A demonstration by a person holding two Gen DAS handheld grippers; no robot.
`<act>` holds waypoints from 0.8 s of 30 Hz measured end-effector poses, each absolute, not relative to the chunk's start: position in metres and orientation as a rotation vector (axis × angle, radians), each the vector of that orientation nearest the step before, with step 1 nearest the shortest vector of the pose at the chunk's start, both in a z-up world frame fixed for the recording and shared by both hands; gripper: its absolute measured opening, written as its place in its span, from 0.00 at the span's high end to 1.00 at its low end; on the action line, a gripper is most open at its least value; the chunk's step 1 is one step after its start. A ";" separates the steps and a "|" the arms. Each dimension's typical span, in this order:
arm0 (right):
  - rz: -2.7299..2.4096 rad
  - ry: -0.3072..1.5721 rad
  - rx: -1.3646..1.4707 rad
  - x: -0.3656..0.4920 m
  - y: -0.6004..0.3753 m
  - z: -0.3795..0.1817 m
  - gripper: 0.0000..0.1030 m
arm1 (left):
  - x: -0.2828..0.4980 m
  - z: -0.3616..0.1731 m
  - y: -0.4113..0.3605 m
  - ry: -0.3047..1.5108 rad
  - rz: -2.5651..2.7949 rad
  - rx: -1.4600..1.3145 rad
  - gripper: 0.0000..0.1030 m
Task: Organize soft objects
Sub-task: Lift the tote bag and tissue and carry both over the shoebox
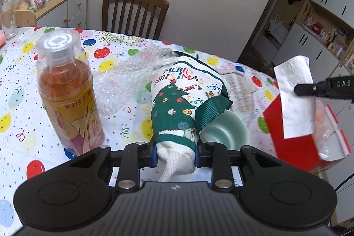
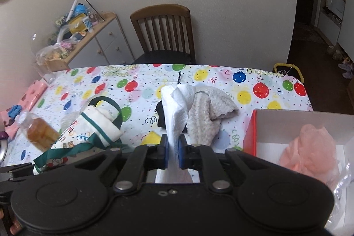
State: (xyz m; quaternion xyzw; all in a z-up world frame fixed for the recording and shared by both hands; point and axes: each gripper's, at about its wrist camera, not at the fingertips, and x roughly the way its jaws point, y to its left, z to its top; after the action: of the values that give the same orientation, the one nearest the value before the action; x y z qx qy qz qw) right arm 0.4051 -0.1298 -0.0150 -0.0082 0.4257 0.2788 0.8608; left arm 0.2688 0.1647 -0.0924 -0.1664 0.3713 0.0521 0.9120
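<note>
White cotton tote bag (image 1: pixel 177 101) with green trim, a Christmas tree print and the words "MERRY CHRISTMAS" is pinched at its plain white end by the left tool (image 1: pixel 176 153); the blue-padded fingers (image 1: pixel 153 153) press on the fabric from both sides. The bag hangs above the desk (image 1: pixel 26 90), which is covered by a white cloth printed with coloured balloons. Beneath the bag stands a pale green ceramic bowl (image 1: pixel 227 132). To its left stands a clear plastic bottle (image 1: pixel 68 90) of amber drink with an orange label, upright on the desk, and a sheet of clear bubble wrap (image 1: pixel 126 79) lies behind the bag.

White paper towel (image 2: pixel 174 107), loosely folded, is clamped in the right tool (image 2: pixel 172 155) — the blue pads are pressed almost together on the thin sheet, which stands up between them. In the left wrist view the same towel hangs from the black fingertip, above the red cardboard box (image 1: pixel 294 138).

Beige fleecy cloth (image 2: pixel 208 116) lies crumpled on the desk just beyond the towel, with a small black item partly hidden beside it. The red box has a white interior and holds a crumpled pink soft item (image 2: pixel 309 152) — its exact kind cannot be told. A brown wooden chair (image 2: pixel 163 32) stands at the far edge of the desk.
</note>
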 end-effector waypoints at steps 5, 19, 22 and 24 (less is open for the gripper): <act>0.585 0.859 0.008 0.386 -0.148 0.001 0.92 | 0.254 -0.071 0.153 0.721 0.079 -0.339 0.73; 0.505 0.756 0.050 0.360 -0.231 0.044 0.92 | 0.248 -0.021 0.086 0.644 -0.039 -0.305 0.73; 0.482 0.745 0.058 0.359 -0.253 0.048 0.92 | 0.254 -0.013 0.065 0.636 -0.073 -0.289 0.73; 0.466 0.740 0.065 0.359 -0.269 0.049 0.92 | 0.258 -0.009 0.051 0.632 -0.096 -0.280 0.73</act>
State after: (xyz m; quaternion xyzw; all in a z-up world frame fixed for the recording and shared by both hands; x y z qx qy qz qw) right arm 0.3592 -0.2688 0.0488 0.0314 0.3583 0.2254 0.9054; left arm 0.2584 0.0508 -0.0088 -0.1374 0.3098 -0.0471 0.9396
